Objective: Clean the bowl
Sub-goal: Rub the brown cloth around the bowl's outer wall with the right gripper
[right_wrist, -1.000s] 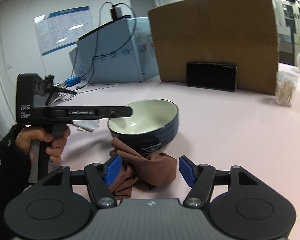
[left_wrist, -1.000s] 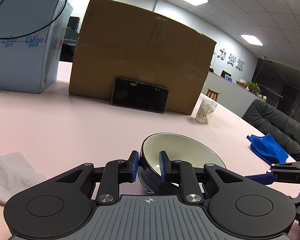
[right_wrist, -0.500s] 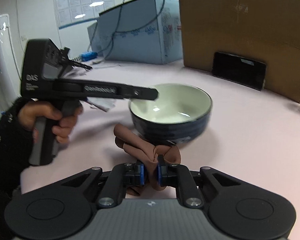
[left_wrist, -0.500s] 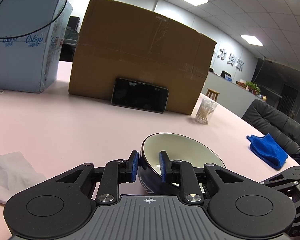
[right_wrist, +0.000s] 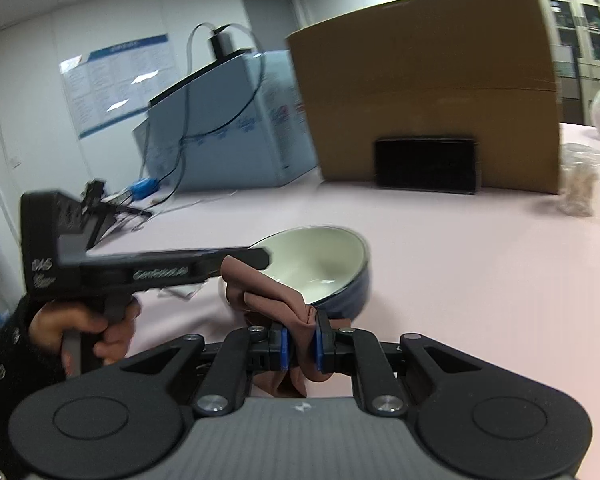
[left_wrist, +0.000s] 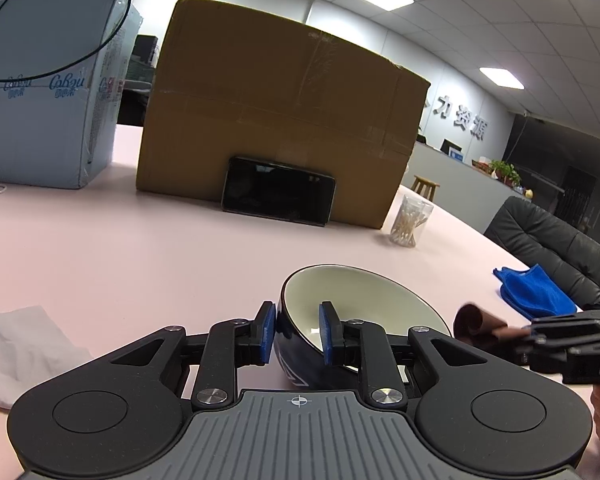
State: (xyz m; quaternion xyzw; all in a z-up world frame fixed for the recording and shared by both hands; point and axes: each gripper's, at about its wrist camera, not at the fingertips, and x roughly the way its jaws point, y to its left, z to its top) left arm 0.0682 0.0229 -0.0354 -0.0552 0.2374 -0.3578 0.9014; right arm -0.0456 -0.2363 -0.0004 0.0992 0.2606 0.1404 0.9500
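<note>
A dark blue bowl (left_wrist: 364, 312) with a cream inside rests tilted on the pink table (left_wrist: 120, 260). My left gripper (left_wrist: 296, 334) is shut on the bowl's near rim, one pad outside, one inside. In the right wrist view the bowl (right_wrist: 320, 264) stands just ahead, with the left gripper's body reaching to its rim from the left. My right gripper (right_wrist: 300, 346) is shut on a brown cloth (right_wrist: 272, 292), which is lifted beside the bowl's near edge. In the left wrist view the brown cloth (left_wrist: 480, 326) shows to the right of the bowl.
A large cardboard box (left_wrist: 284, 120) with a black phone (left_wrist: 278, 190) leaning on it stands behind the bowl. A light blue box (left_wrist: 44, 108) is at the back left. A jar of cotton swabs (left_wrist: 410, 220), a blue cloth (left_wrist: 536, 292) and a white tissue (left_wrist: 16, 344) lie around.
My right gripper closed on the brown cloth and lifted it off the table toward the bowl's rim. The left gripper kept still on the bowl.
</note>
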